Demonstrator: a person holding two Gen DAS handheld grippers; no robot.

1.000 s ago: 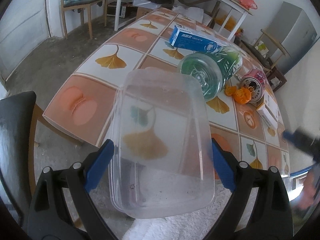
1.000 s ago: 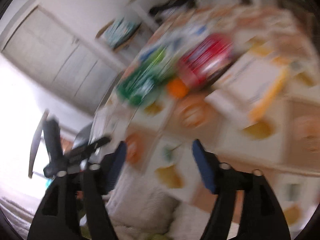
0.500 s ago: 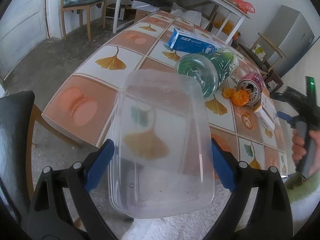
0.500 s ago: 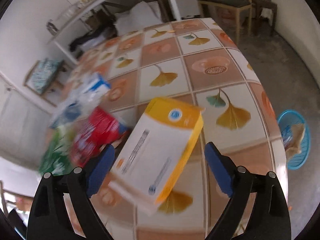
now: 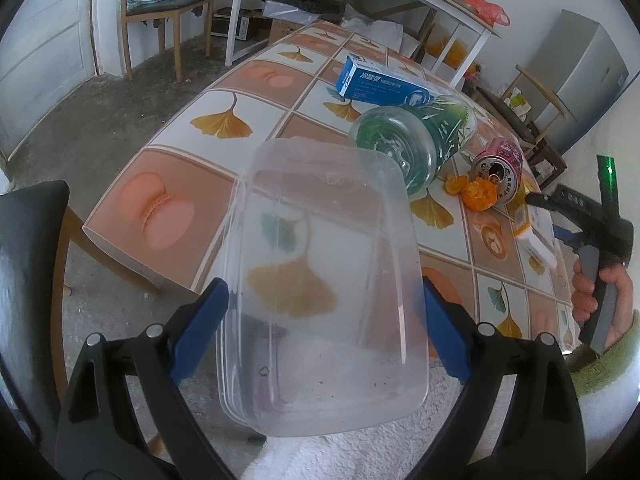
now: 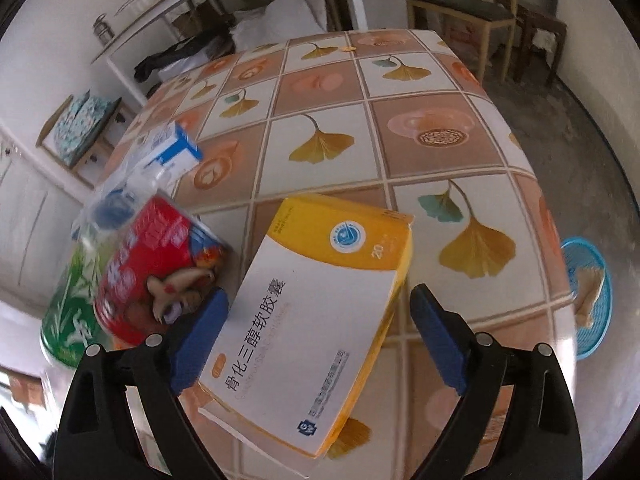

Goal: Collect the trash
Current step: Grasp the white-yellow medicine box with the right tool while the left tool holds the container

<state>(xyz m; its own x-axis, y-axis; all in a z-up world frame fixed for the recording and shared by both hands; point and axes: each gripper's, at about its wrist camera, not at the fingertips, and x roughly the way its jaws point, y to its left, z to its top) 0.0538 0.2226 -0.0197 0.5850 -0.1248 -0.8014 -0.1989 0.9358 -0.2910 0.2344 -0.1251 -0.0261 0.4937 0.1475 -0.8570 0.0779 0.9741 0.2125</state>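
My left gripper (image 5: pixel 320 292) is shut on a clear plastic container (image 5: pixel 320 280), held over the near edge of the tiled table (image 5: pixel 168 184). Beyond it lie a green bottle (image 5: pixel 408 140), a blue toothpaste box (image 5: pixel 380 84), a pink-red can (image 5: pixel 500 172) and orange peel (image 5: pixel 476 196). My right gripper (image 6: pixel 318 300) stands open around a yellow and white medicine box (image 6: pixel 312 312). Its left pad is close to the box's edge and its right pad stands clear of it. The red can (image 6: pixel 152 264) and green bottle (image 6: pixel 76 312) lie just left of that box.
A hand (image 5: pixel 592 292) holds the right gripper at the table's right side. A blue basket (image 6: pixel 592 292) sits on the floor past the table's right edge. A blue and white box (image 6: pixel 172 152) lies further back on the left. Chairs and a white shelf stand behind.
The right gripper swung over from a blurred sideways view and settled with the medicine box between its fingers. In the left wrist view the hand came in at the right. The left gripper kept still.
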